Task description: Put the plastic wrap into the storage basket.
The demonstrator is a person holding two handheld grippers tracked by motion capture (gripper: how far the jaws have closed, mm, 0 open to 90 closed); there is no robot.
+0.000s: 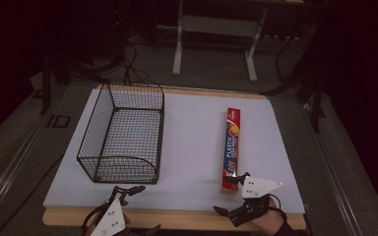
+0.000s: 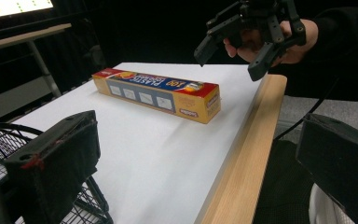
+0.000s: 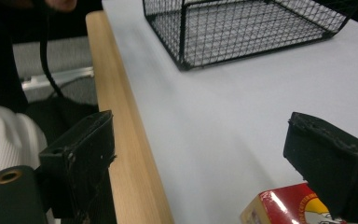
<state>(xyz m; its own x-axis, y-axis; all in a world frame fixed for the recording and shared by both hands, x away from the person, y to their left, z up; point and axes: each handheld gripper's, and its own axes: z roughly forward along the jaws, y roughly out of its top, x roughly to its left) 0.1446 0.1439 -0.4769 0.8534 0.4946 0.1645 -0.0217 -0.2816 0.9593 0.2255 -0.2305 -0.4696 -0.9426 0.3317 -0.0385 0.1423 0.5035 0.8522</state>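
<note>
Left gripper (image 1: 137, 209): six o'clock bench edge, jaws apart, empty.
Right gripper (image 1: 232, 194): jaws wide apart, hovering at box's near end.
Long red-and-blue plastic-wrap box (image 1: 231, 148): flat, three o'clock of black wire basket (image 1: 123, 135).

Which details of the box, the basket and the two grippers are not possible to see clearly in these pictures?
- Plastic wrap box, right gripper view: cut off by the bottom edge and partly covered by a jaw.
- Small print on the box, high view: too small to read.
- Wire basket, left gripper view: mostly hidden behind a jaw.
- Left gripper, high view: lower part cut off by the bottom edge.
- Right gripper, high view: dark, so the jaw tips are hard to separate.
</note>
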